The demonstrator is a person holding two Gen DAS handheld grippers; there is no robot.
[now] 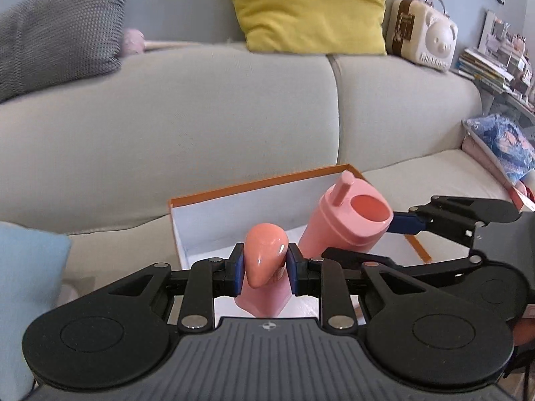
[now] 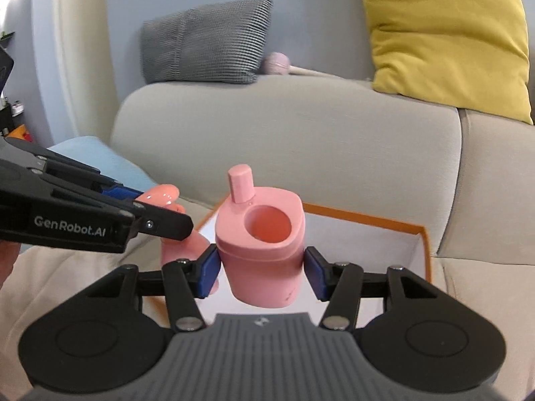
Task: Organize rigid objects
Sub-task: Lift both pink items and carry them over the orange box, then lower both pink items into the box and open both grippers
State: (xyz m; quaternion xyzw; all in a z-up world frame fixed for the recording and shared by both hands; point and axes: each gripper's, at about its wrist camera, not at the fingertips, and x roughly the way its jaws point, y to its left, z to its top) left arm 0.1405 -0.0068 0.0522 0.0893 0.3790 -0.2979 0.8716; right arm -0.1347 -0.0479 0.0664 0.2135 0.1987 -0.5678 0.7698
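The grey sofa [image 1: 200,117] fills the room behind, a yellow cushion [image 1: 311,6] up at twelve o'clock. On its seat sits the orange-edged box [image 1: 234,207], white inside. Above the box, the right gripper [image 2: 264,269] is clamped on the pink cup [image 2: 264,244], long axis nearly upright, open mouth and spout toward twelve. At its nine o'clock, the left gripper [image 1: 264,269] is squeezed on the glossy pink lid [image 1: 265,254], rounded end tilted toward one o'clock.
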